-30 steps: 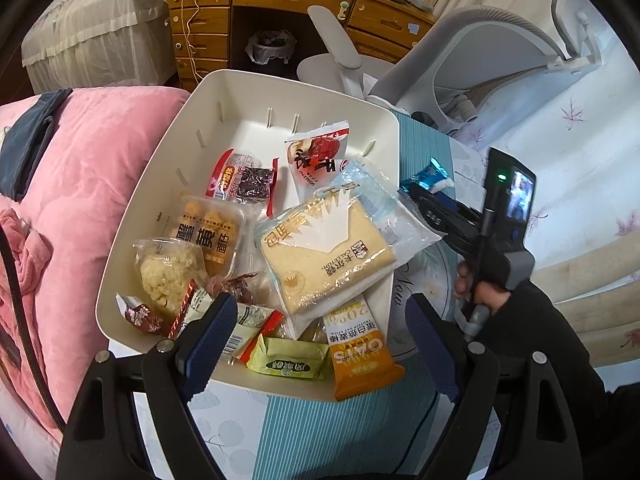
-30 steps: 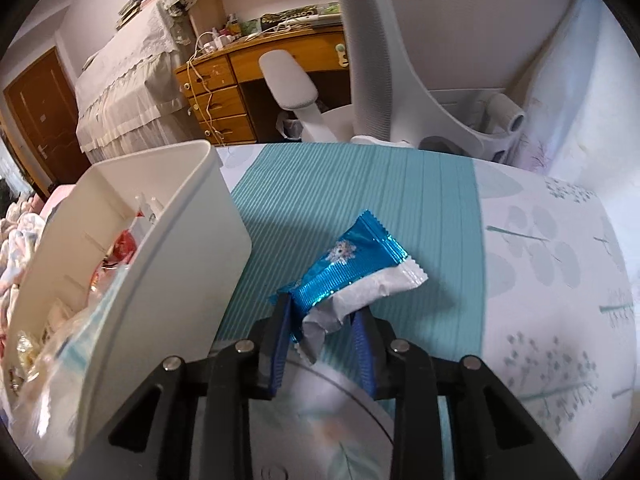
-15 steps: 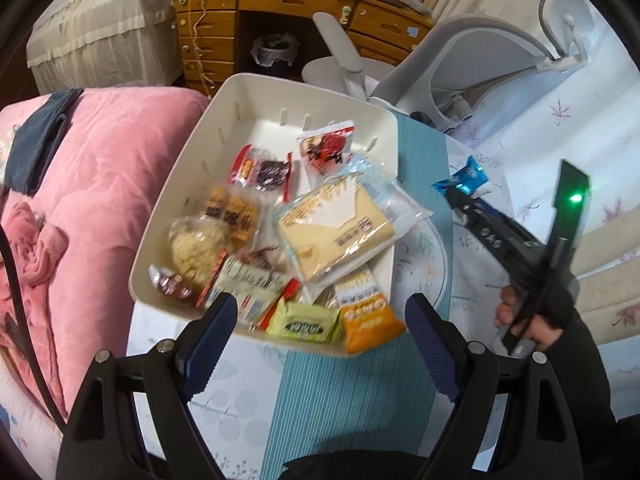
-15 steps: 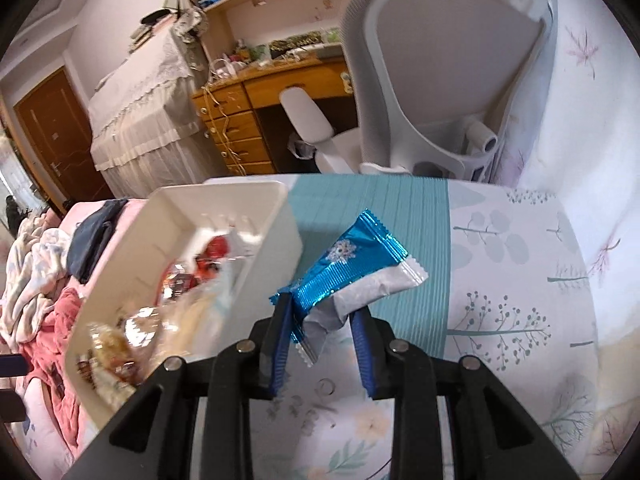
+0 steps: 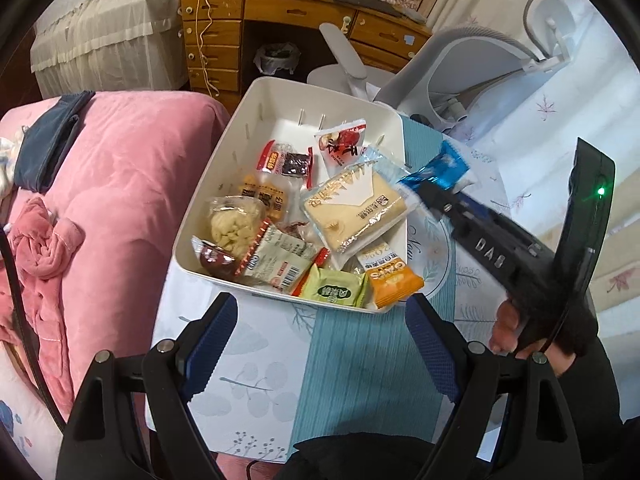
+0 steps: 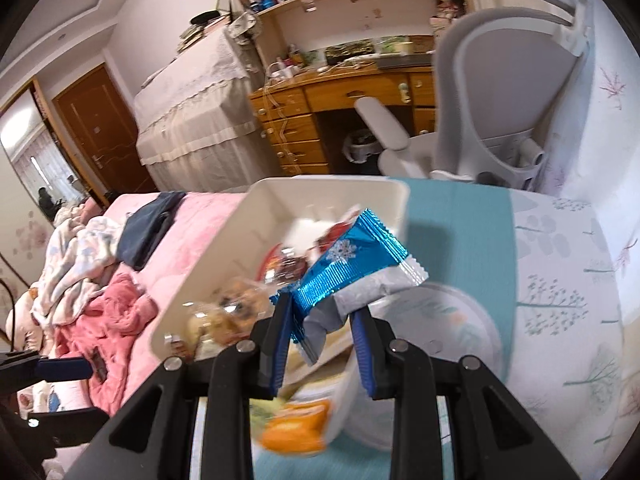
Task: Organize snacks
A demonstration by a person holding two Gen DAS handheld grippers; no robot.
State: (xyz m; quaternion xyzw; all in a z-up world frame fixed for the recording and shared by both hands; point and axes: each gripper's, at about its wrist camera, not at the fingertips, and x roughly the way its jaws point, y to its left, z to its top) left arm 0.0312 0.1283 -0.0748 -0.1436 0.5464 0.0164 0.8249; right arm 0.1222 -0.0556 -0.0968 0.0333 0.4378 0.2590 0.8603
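The right gripper (image 6: 322,316) is clamped on a blue foil snack packet (image 6: 352,258) printed with a white snowflake; the packet's white crimped end sticks out to the right. In the left wrist view that packet (image 5: 442,168) hangs over the right-hand rim of the white bin (image 5: 224,168), just above the bread. Raised letters on the right gripper's body look like "DAS", though they are not sharp enough to be sure.

The left gripper (image 5: 320,344) has its jaws spread wide with nothing between them, held above the tablecloth (image 5: 360,372) on the near side of the bin.

The bin is crowded with snacks. A big clear bag of sliced bread (image 5: 354,208) with gold Chinese lettering lies on top toward the right. At the near edge an orange sachet (image 5: 390,276) reads "OATS" beside a green packet (image 5: 336,288) with Chinese characters. A white packet with a barcode (image 5: 278,260) sits left of those, and a clear tub of pale puffed pieces (image 5: 232,224) beyond it. Farther back lie a red-ended dark candy packet (image 5: 286,162) and a white-and-red pouch (image 5: 342,144).

A grey office chair (image 5: 452,68) stands past the table, before a wooden desk (image 5: 300,12). A pink quilt (image 5: 120,184) lies to the bin's left.
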